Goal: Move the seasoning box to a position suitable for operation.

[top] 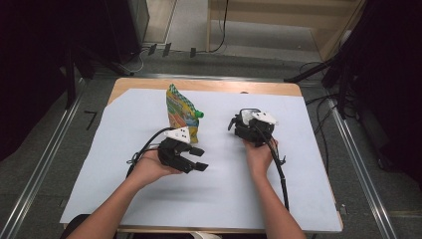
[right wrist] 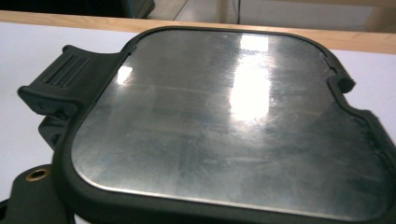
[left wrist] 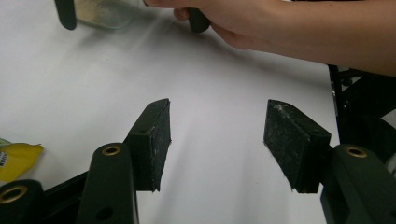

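right gripper [top: 244,121] jaws hidden behind lidded container [right wrist: 224,126], pouch [left wrist: 16,158] cut off

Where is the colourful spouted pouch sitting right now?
In the high view the colourful pouch stands on the white sheet, left of centre toward the far edge, just beyond the left hand-held gripper, green cap facing the right hand-held gripper.

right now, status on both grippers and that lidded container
Left gripper open, empty. Right gripper at the lidded container, jaws hidden. Pouch stands apart behind.

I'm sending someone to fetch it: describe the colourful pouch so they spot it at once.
On the white sheet covering the table, look beyond the left gripper. There stands the pouch, upright, patterned in green, yellow and orange with a green cap; nothing else there is colourful.
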`<state>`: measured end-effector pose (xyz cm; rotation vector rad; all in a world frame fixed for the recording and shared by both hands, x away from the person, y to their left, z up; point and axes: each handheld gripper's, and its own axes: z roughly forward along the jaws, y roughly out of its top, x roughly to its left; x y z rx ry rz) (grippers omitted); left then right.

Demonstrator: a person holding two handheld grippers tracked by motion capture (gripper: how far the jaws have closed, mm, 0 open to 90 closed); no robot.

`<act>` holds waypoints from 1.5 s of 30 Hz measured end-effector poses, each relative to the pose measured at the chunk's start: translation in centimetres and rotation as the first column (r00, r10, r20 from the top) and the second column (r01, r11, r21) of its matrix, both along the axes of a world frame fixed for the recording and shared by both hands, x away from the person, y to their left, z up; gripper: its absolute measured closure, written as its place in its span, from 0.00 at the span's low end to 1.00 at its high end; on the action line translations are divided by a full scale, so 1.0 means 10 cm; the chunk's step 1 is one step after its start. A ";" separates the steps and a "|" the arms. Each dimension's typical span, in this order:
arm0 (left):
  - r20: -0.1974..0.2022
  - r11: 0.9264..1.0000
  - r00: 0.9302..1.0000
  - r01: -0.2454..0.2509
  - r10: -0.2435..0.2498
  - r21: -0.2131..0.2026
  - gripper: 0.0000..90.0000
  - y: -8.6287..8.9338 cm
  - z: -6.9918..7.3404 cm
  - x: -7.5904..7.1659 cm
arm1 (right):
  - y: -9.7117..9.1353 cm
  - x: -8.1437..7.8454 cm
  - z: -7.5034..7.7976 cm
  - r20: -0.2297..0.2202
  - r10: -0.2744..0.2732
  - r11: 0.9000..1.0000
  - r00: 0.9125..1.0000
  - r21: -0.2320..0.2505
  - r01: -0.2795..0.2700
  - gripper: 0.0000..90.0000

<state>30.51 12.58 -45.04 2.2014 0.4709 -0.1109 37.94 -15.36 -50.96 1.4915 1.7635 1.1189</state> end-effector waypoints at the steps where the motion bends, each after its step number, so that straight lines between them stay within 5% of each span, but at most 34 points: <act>1: 0.001 1.000 1.000 -0.001 0.001 0.003 0.47 0.00 0.00 0.00 | -0.01 -0.02 0.01 -0.005 0.009 1.000 1.000 0.002 -0.009 0.16; 14: -0.024 1.000 1.000 -0.005 0.005 0.008 0.48 0.01 -0.01 0.01 | -0.11 -0.43 0.21 0.004 0.137 0.991 0.991 -0.003 -0.137 0.16; 30: -0.022 0.999 0.999 -0.023 0.024 0.027 0.49 0.05 0.00 0.01 | 0.08 -0.91 0.23 0.008 0.306 0.951 0.952 0.031 -0.306 0.17; 34: -0.034 0.999 0.999 -0.033 0.033 0.016 0.53 0.10 0.00 0.03 | 0.25 -0.98 0.17 -0.001 0.364 0.931 0.931 0.007 -0.364 0.17; 37: -0.028 0.999 0.999 -0.039 0.040 0.021 0.53 0.12 0.01 0.04 | 0.31 -1.01 0.16 -0.003 0.382 0.924 0.924 0.005 -0.382 0.17; 39: -0.027 0.999 0.999 -0.045 0.046 0.021 0.53 0.13 0.01 0.05 | 0.39 -1.06 0.13 -0.007 0.415 0.910 0.910 0.001 -0.415 0.17; 45: -0.012 0.999 0.999 -0.046 0.046 0.014 0.57 0.12 0.01 0.04 | 0.47 -1.12 0.04 -0.001 0.431 0.902 0.902 -0.032 -0.431 0.16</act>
